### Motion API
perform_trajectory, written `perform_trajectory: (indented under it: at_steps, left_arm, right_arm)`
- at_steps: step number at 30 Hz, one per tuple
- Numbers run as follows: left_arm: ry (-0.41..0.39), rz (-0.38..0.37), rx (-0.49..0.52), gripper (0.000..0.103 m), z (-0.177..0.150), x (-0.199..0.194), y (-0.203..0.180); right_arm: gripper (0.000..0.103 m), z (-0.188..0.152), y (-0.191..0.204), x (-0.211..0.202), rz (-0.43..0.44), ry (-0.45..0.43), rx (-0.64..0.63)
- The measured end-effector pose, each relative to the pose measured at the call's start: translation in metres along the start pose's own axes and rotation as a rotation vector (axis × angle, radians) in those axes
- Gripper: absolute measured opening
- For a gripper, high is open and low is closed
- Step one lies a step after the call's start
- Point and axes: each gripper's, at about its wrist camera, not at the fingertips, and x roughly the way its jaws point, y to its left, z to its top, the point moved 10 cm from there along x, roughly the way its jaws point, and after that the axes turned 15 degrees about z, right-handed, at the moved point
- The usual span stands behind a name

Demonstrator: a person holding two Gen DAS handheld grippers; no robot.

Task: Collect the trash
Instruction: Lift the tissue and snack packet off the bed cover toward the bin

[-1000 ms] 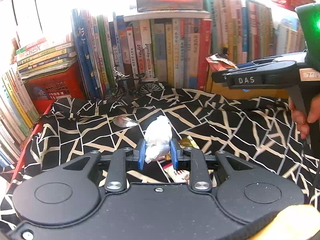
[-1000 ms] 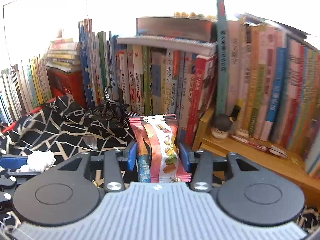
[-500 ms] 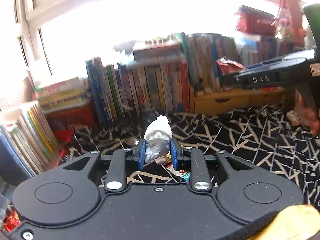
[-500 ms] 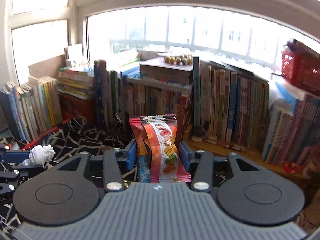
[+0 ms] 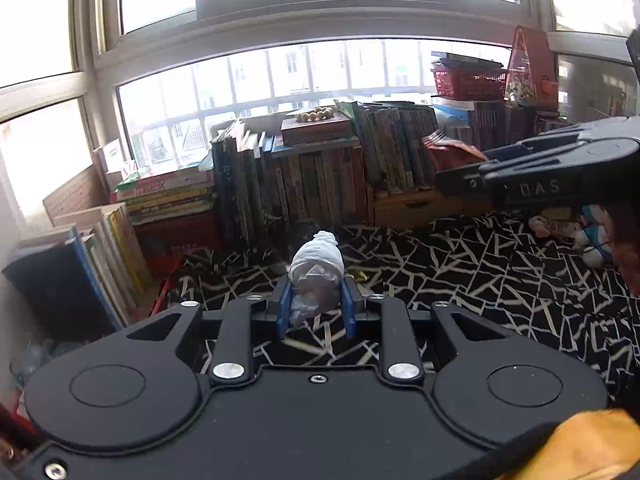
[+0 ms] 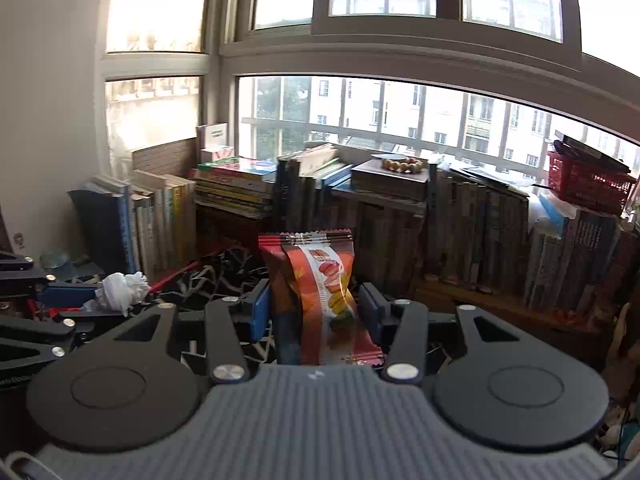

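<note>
Left hand-held gripper [image 5: 316,312] clenching crumpled white tissue wad [image 5: 316,270], right hand-held gripper [image 6: 316,312] opening around red snack wrapper [image 6: 316,284]

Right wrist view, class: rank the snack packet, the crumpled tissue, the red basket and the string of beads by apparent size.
1. snack packet, nearest the camera
2. red basket
3. crumpled tissue
4. string of beads, far away

— What's behind it all?
— A wide bay of windows [image 6: 400,112], daylight pouring in, pale buildings outside.
— And below the sill?
— Rows of upright books [image 5: 320,184], more stacked flat at the left, a red basket [image 6: 588,184] on top at right, a string of wooden beads [image 5: 314,114].
— The surface?
— A black cloth [image 5: 500,264] with pale cracked lines.
</note>
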Motion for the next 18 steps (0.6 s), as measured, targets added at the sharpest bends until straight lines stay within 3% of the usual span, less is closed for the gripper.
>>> perform_trajectory:
  at_steps: [8,18]
  left_arm:
    - [0.063,0.014,-0.041,0.024,-0.068,-0.041,0.036]
    - [0.195,0.058,-0.076,0.024,-0.153,-0.033,0.068]
  right_arm:
    - [0.055,-0.060,0.094,-0.016,0.147,0.080,0.001]
    - [0.055,-0.126,0.160,-0.013,0.272,0.177,0.010]
